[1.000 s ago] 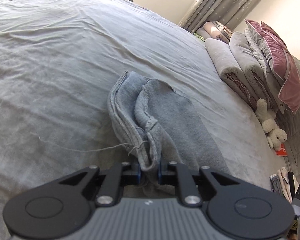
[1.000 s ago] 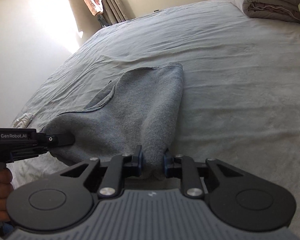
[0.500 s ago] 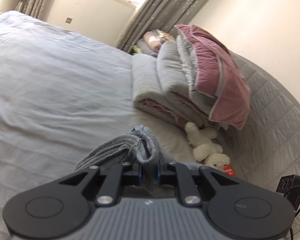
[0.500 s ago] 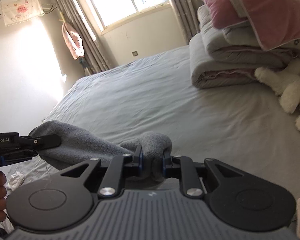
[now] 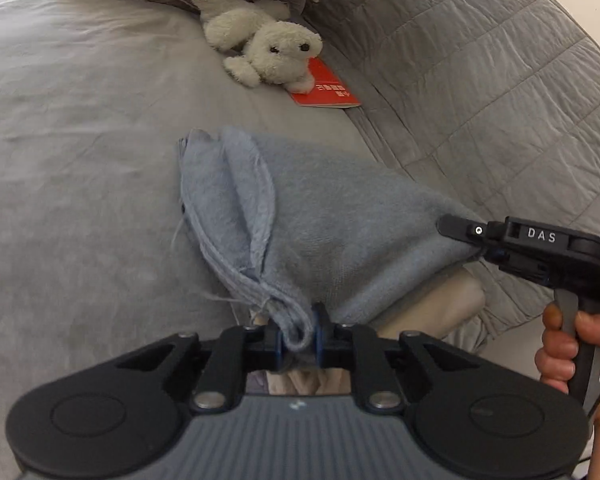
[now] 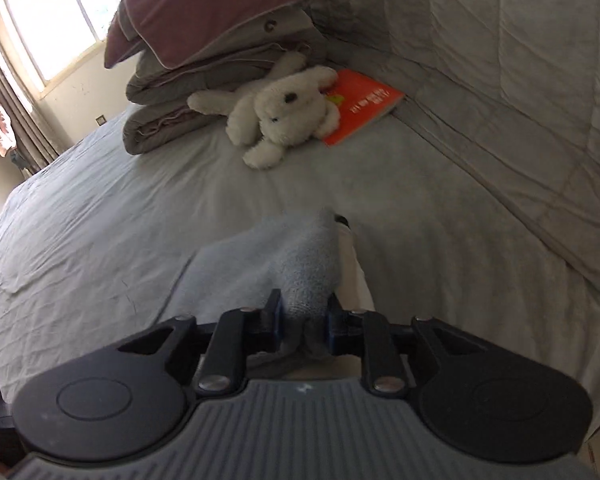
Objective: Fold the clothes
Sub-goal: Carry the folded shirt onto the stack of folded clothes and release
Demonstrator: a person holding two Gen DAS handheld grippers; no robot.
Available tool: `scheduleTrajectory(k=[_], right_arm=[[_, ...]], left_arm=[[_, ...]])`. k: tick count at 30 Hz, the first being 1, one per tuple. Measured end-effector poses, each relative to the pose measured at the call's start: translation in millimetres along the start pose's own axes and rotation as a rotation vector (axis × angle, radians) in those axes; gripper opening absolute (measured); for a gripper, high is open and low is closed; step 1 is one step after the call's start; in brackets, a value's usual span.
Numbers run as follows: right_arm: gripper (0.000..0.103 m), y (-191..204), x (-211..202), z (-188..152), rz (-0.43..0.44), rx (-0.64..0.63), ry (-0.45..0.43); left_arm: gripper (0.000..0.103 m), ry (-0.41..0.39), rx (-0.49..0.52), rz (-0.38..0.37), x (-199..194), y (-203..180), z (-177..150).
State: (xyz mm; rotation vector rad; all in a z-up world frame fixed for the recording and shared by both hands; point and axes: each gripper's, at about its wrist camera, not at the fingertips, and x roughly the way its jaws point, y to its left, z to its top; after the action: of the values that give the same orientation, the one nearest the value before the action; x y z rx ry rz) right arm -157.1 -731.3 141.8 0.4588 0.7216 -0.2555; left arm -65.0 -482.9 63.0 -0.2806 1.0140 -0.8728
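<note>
Your left hand-held gripper pinches the cloth's bunched hem; the right hand-held gripper, jaws just eased wider, clamps its other corner. It hangs between them over the bed. Loosen further and that corner slips.

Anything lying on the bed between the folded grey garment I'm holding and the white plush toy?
No: in the left wrist view only bare grey bedsheet separates the garment from the plush toy. The red booklet lies beside the toy.

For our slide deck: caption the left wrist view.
Both grippers, left and right, hold a folded grey garment over the bed.
</note>
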Motion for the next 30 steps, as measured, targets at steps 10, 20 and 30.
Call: scheduleTrajectory(k=[10,20,30], right_arm=[[0.021,6.0,-27.8,-4.4,0.083,0.045,-0.115],[0.021,-4.9,-68.9,-17.1,0.075,0.043,-0.145],[0.021,-8.5,-66.0,-45.1,-0.025,0.019,-0.131]], left_arm=[[0.014,-0.068,-0.039,-0.028,-28.6,-4.9,11.3],[0.014,-0.016,-0.047,-0.12,-50.8,-16.0,-7.9],[0.028,0.043,-0.025,-0.104,-28.4,3.5,-31.8]])
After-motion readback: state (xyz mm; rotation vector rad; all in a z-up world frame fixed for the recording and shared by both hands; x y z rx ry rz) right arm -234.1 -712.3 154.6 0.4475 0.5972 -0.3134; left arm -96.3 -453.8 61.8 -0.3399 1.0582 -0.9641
